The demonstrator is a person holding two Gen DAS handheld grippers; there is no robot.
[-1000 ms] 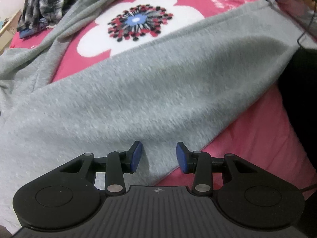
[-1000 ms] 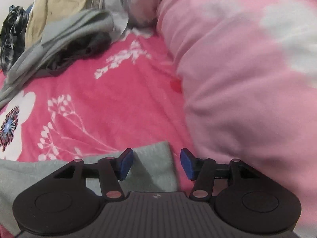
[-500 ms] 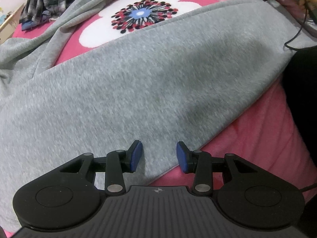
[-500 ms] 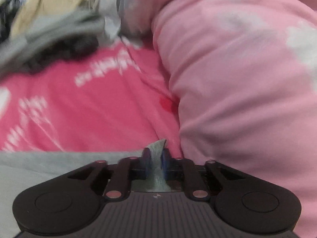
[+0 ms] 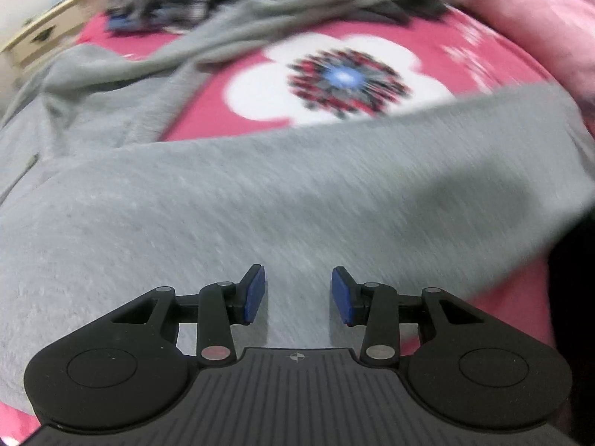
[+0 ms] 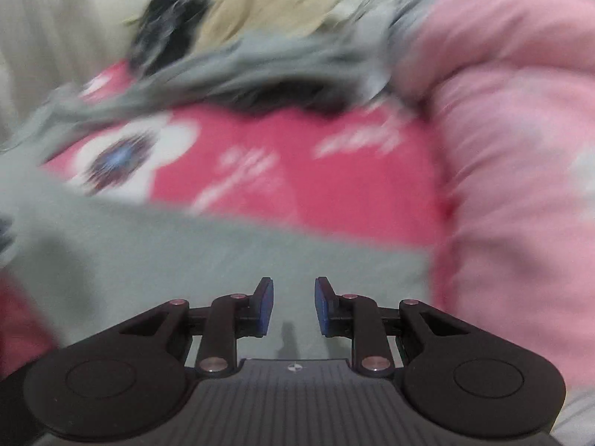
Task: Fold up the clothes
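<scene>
While the grey garment (image 5: 260, 193) lies stretched across the red floral bedspread (image 5: 208, 119), its long axis runs sideways beneath both claws; the left gripper (image 5: 298, 293) gapes wide and empty over its middle, the right gripper (image 6: 293, 304), narrower, near its end.

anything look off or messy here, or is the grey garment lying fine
The grey garment lies spread across the pink bedspread, nothing damaged. Only a loose heap of unfolded clothes is bunched at the bed's far end. Both views are motion-blurred.
</scene>
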